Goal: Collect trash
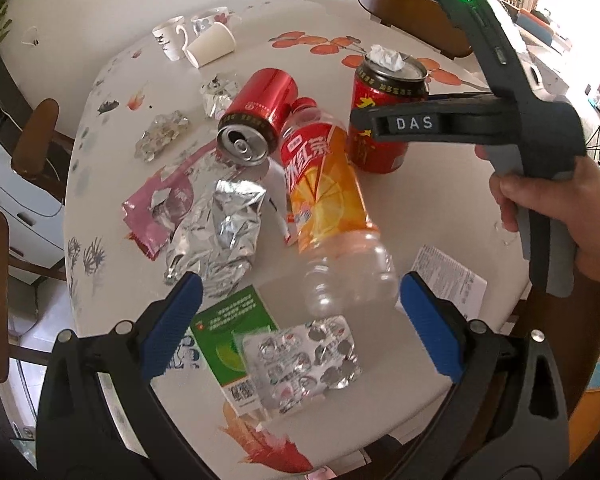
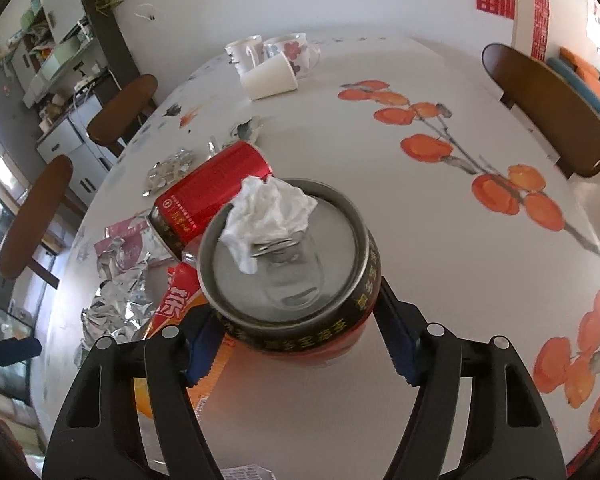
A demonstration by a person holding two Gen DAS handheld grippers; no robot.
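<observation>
An upright red can point(image 2: 292, 276) with a crumpled white tissue point(image 2: 268, 208) stuffed in its lid stands on the table. My right gripper point(image 2: 300, 334) is shut on it, its blue pads point(image 2: 204, 336) pressing both sides just below the rim. In the left wrist view one of its fingers point(image 1: 396, 123) crosses that can point(image 1: 380, 88). A second red can point(image 1: 260, 116) lies on its side against an orange-labelled plastic bottle point(image 1: 324, 192). My left gripper point(image 1: 300, 284) hangs open over the bottle's clear base, apart from it.
A silver foil bag point(image 1: 224, 232), a pink wrapper point(image 1: 156, 216), a green box point(image 1: 228, 328), a used blister pack point(image 1: 308, 356) and a paper leaflet point(image 1: 448, 276) litter the painted table point(image 2: 460, 240). Mugs and a tipped paper cup point(image 1: 210, 46) stand at the far edge. Wooden chairs point(image 2: 548, 100) ring it.
</observation>
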